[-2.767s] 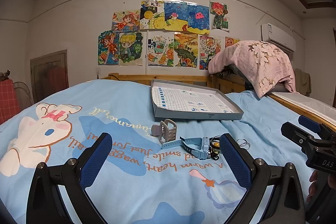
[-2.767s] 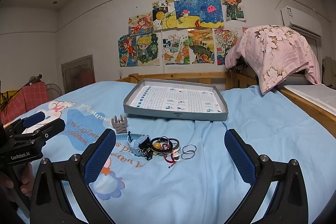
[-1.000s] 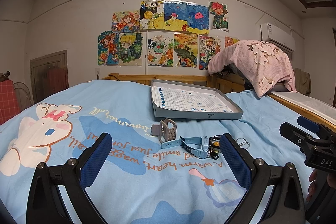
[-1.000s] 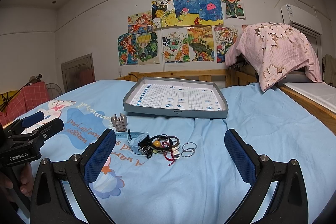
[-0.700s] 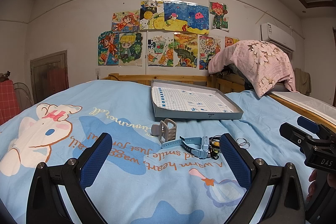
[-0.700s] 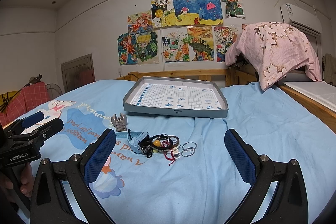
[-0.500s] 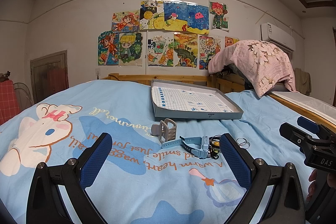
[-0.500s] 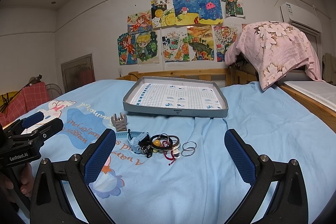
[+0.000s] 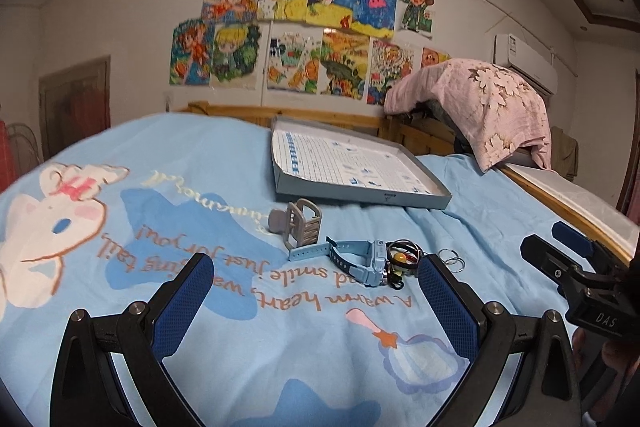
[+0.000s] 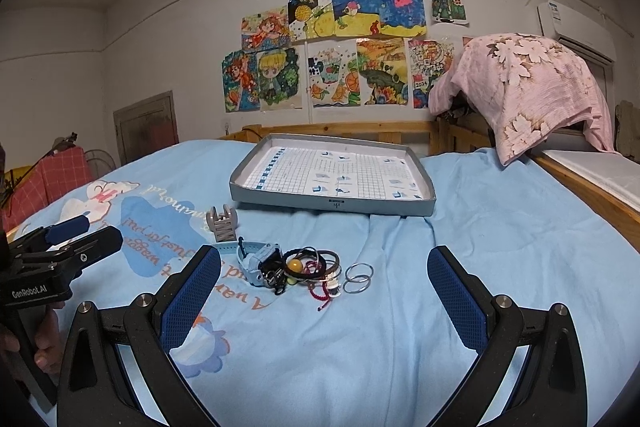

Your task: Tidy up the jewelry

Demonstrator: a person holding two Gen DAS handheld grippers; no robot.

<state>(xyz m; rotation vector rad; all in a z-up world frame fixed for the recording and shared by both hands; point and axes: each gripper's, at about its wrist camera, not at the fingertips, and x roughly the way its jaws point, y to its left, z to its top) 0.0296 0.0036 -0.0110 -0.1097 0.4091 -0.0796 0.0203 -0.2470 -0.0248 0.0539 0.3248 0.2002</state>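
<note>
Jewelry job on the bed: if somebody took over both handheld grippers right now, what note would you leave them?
Left gripper: open, holding nothing, hovering over the blue bedsheet.
Right gripper: open, holding nothing, aimed at the pile.
Things: grey tray sits on the sheet beyond the pile, nothing in it. In front of it lie a grey hair claw, a light blue watch, tangled bracelets and hair ties, and two metal rings.
Done: nothing sorted yet.
Left: presumably move every piece into the tray.
</note>
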